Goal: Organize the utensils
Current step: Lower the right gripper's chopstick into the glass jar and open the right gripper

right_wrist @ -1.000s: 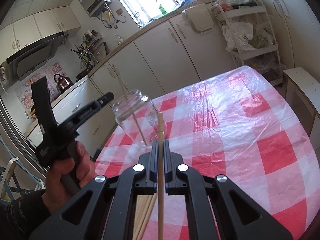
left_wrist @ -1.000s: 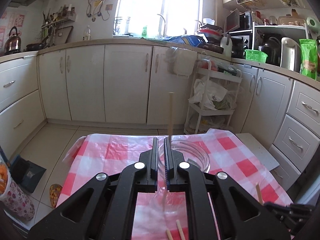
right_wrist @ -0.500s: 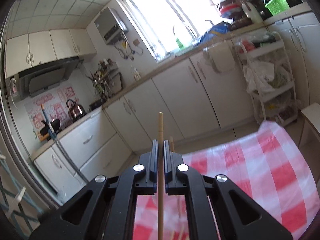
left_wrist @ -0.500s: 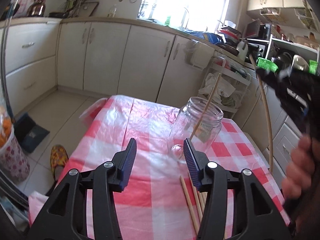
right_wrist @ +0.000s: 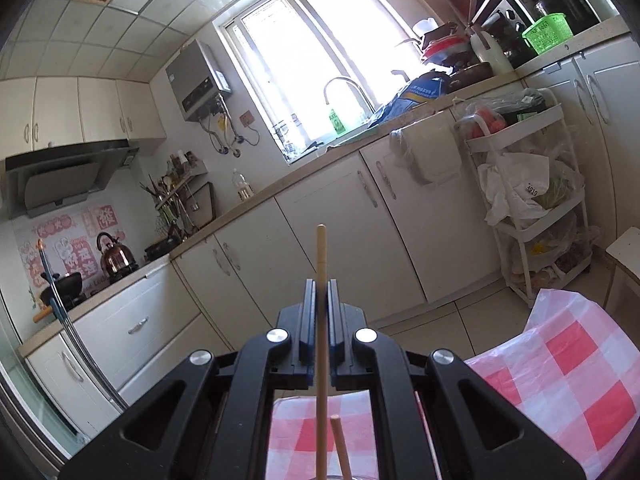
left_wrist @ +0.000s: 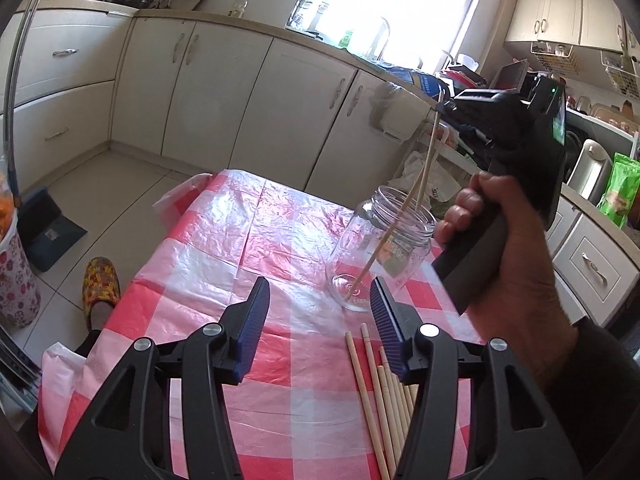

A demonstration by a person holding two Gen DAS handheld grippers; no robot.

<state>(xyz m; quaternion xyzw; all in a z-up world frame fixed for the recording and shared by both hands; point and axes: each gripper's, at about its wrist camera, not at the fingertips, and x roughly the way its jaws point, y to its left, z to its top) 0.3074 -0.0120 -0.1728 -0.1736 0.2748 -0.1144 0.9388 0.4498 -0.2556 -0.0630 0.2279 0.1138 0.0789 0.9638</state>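
A clear glass jar [left_wrist: 384, 248] stands on the red-checked tablecloth [left_wrist: 256, 240] with one wooden chopstick [left_wrist: 384, 240] leaning in it. My right gripper [left_wrist: 440, 107] is above the jar, shut on a second chopstick [left_wrist: 428, 160] whose lower end reaches into the jar mouth. In the right wrist view that chopstick [right_wrist: 321, 312] runs upright between the closed fingers [right_wrist: 308, 320] of the right gripper [right_wrist: 321, 292]. My left gripper [left_wrist: 318, 300] is open and empty just in front of the jar. Several loose chopsticks [left_wrist: 384, 392] lie on the cloth under its right finger.
White kitchen cabinets [left_wrist: 208, 92] line the back wall. A white trolley [right_wrist: 532, 208] with bags stands beyond the table's far right corner. A slipper [left_wrist: 100, 284] and a dustpan [left_wrist: 48, 228] lie on the floor to the left.
My left gripper let go of the jar, opened and drew back. My right gripper rose and carried its chopstick over the jar, the tip now in the jar mouth.
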